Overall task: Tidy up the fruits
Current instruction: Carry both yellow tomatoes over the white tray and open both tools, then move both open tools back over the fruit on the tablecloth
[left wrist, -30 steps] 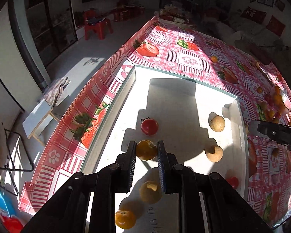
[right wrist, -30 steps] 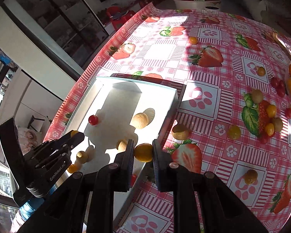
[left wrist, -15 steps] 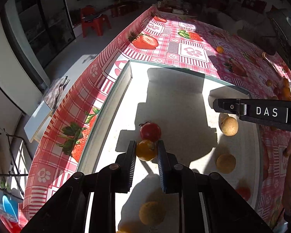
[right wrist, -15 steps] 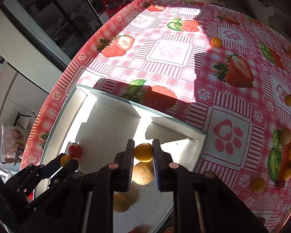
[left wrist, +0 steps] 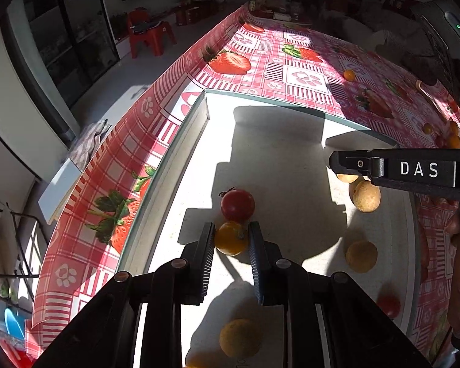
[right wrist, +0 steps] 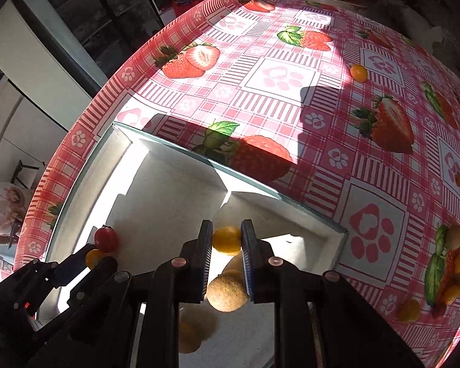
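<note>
The left gripper [left wrist: 231,239] has carried its yellow tomato [left wrist: 231,238] forward along the white tray [left wrist: 181,165]; 1 second ago the tomato sat apart from the red tomato [left wrist: 237,205], and now the 2 touch. The right gripper [right wrist: 227,239], holding another yellow fruit [right wrist: 227,238], has swung in from over the tray's right rim and the strawberry-print counter [right wrist: 279,76] to above the tray's far right corner. In the left view its arm [left wrist: 414,170] has crossed in from the right edge and now partly covers the tan fruit [left wrist: 366,196] there.
</note>
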`<state>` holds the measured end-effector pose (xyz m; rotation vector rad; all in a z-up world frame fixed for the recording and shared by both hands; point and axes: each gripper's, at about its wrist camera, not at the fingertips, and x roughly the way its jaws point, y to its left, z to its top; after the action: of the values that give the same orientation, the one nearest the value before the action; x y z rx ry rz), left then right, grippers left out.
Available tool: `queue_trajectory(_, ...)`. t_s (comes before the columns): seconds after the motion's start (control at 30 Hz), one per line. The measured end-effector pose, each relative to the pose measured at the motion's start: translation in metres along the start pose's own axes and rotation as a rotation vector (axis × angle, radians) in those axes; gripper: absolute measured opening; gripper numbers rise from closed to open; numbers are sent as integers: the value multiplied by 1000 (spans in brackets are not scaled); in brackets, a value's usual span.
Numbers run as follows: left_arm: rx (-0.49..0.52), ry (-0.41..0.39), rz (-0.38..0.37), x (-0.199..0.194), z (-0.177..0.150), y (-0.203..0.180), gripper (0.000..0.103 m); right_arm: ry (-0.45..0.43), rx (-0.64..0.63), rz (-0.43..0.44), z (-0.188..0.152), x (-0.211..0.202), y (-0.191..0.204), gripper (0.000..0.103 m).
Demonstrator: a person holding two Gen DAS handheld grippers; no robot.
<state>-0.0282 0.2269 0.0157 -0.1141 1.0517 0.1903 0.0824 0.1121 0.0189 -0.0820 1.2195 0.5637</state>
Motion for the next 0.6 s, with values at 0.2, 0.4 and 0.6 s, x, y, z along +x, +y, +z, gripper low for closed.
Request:
queue_trajectory(0.2,-8,-67,23,-14,-3,3,84,-92,21,37,-6,-33,-1,71)
queue_trajectory(0.4,-18,-56,9,-22,-6,0,84,-139,54,66,-17,-61,-9,81)
queue_trajectory(0.6,13,-82,-10,-40,-7,-19,84,-155,117,59,-44,-83,-37,82)
